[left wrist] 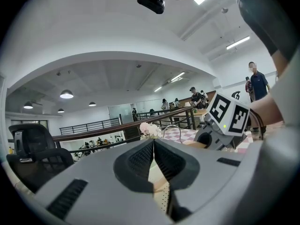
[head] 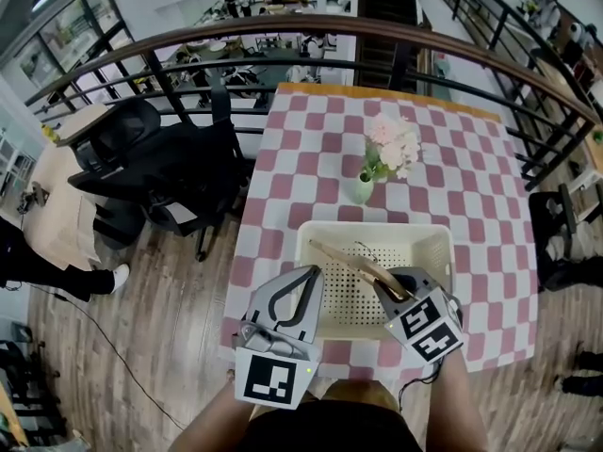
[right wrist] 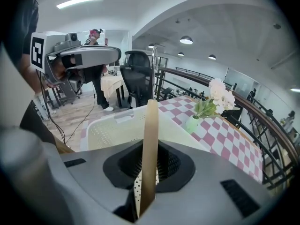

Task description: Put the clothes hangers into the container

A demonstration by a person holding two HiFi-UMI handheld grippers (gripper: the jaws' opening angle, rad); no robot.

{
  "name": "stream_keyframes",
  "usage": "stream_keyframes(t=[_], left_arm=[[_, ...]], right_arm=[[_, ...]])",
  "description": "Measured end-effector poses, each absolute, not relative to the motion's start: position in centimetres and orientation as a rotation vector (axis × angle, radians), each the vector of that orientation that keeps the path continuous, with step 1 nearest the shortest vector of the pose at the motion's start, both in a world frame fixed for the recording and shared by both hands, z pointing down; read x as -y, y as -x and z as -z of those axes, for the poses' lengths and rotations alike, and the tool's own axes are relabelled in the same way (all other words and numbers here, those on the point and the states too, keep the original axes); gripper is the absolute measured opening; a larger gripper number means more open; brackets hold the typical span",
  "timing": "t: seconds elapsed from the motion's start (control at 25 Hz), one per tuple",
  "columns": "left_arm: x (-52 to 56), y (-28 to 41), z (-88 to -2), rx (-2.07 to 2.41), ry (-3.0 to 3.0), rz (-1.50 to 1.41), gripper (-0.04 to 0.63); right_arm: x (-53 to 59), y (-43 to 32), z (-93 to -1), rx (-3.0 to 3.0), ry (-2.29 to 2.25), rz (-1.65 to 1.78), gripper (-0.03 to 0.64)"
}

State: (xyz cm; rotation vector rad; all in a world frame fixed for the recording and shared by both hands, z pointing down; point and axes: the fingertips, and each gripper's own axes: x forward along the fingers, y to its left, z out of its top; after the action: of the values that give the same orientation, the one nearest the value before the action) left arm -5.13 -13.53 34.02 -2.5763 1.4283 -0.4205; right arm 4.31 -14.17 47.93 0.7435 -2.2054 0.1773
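Right hand-held gripper [head: 386,288] is pinching a wooden hanger [right wrist: 150,125] edge-on by one arm. The pads are closed tight on the wood, and the bar runs out ahead of the jaws. The hanger sits over the container [head: 377,226], which lies directly below and in front of this gripper. The hanger's far end and wire hook are inside the rim (we can't tell whether they touch the bottom). Left hand-held gripper [head: 311,273] has its jaws pressed together with nothing between them. It's parked just left of the right one, by the container's near-left corner.

We judge this step to be the drop-in. To do it well:
- Bring the hanger down until the wood rests on the perforated bottom, and only then spread the jaws.
- Hold the hook away from the rim and the holes, because it could snag.
- Leave the left gripper out of the way.

Counts:
- one hanger
- one container
- two grippers
- one vase of flowers [head: 364,188], ahead of the right gripper past the container's far rim
- one checkered desk [head: 311,149]
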Motion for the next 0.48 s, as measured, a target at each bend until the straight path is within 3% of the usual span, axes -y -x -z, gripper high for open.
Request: stream_keyframes(t=[0.48], left_arm=[[14.1, 4.6, -34.1, -1.426, 2.6, 0.413, 0.011]], right_arm=[[14.7, -3.9, -49.3, 2.166, -0.716, -0.174, 0.055]])
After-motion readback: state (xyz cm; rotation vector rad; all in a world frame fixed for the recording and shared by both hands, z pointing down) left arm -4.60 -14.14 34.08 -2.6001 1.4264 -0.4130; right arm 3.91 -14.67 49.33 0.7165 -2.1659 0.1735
